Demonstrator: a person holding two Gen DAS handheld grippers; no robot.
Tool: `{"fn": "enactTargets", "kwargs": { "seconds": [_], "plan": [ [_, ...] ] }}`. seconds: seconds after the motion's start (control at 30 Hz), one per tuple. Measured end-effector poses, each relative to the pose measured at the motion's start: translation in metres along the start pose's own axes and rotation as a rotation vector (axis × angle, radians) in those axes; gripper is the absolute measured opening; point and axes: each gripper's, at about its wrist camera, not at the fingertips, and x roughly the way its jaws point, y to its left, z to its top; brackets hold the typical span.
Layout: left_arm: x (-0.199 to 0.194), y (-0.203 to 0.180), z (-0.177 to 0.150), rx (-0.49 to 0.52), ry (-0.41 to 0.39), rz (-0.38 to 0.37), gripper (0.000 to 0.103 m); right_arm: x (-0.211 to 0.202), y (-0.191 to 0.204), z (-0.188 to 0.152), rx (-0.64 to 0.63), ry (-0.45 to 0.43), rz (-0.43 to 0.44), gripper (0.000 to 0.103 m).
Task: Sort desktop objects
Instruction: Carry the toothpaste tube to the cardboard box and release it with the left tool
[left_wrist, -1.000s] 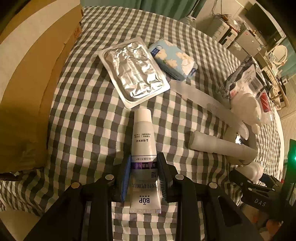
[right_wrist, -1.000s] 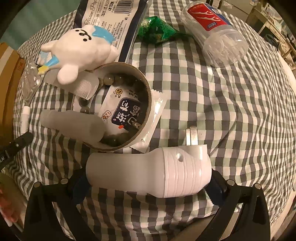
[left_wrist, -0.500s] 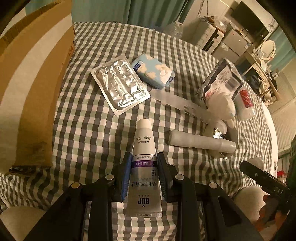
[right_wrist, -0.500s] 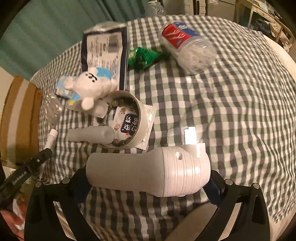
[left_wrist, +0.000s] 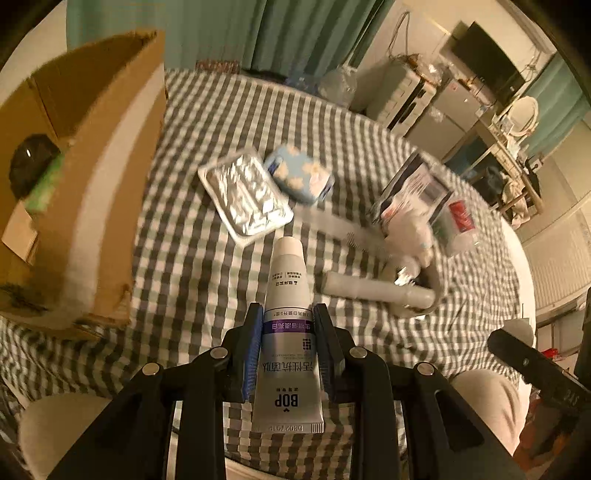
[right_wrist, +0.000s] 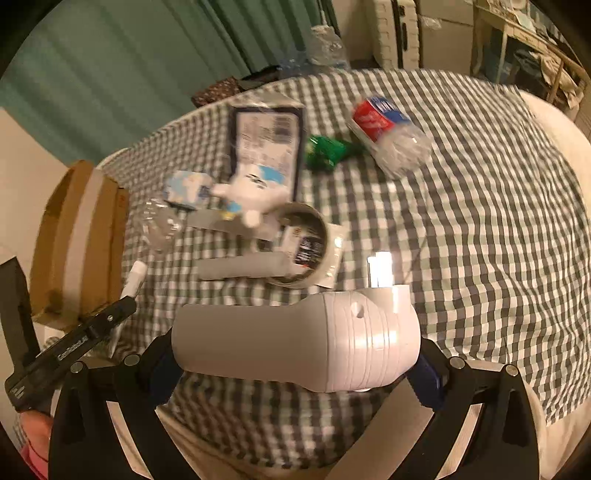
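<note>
My left gripper (left_wrist: 287, 347) is shut on a white and purple BOP tube (left_wrist: 288, 332), held well above the checked tablecloth (left_wrist: 207, 110), cap pointing away. My right gripper (right_wrist: 295, 363) is shut on a white plug-in device (right_wrist: 295, 347) with metal prongs (right_wrist: 380, 269), held crosswise above the near table edge. An open cardboard box (left_wrist: 85, 177) stands at the left, a dark round thing inside. On the cloth lie a foil tray (left_wrist: 243, 195), a tissue pack (left_wrist: 299, 173), a white plush toy (right_wrist: 255, 195) and a round tin (right_wrist: 306, 247).
A frosted tube (right_wrist: 240, 267) leans on the tin. A clear cup with a red label (right_wrist: 388, 136), a green wrapper (right_wrist: 325, 151) and a large tissue bag (right_wrist: 266, 140) lie at the back. The left gripper shows in the right wrist view (right_wrist: 74, 343). Furniture stands beyond the table.
Both grippers have risen away from the table with their objects; the table looks smaller and the box's open top has come into view at the left.
</note>
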Motion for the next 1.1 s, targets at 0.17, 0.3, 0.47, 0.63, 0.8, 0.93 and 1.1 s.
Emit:
{"fn": "enactTargets", "kwargs": {
  "seconds": [0.17,0.3,0.47,0.63,0.8,0.93,1.1],
  "plan": [
    [-0.035,-0.009,0.012,0.045,-0.072,-0.016,0.028,-0.012,0.046,0.003,-0.055,-0.048,0.004,0.100],
    [-0.062,-0.007,0.025,0.058,-0.133,-0.017,0.028,-0.024,0.085,0.008,-0.115,-0.097,0.001,0.100],
    [-0.101,0.001,0.043,0.056,-0.212,-0.037,0.028,-0.043,0.123,0.015,-0.178,-0.142,0.022,0.100],
    [-0.136,0.021,0.061,0.038,-0.286,-0.013,0.028,-0.054,0.165,0.022,-0.245,-0.169,0.065,0.100],
    [-0.159,0.065,0.082,-0.009,-0.315,0.023,0.028,-0.056,0.210,0.023,-0.324,-0.166,0.119,0.100],
    [-0.163,0.102,0.092,-0.008,-0.319,0.115,0.028,-0.051,0.246,0.026,-0.379,-0.151,0.155,0.100],
    [-0.154,0.153,0.093,-0.058,-0.296,0.187,0.028,-0.042,0.291,0.027,-0.437,-0.133,0.205,0.100]
  ]
}}
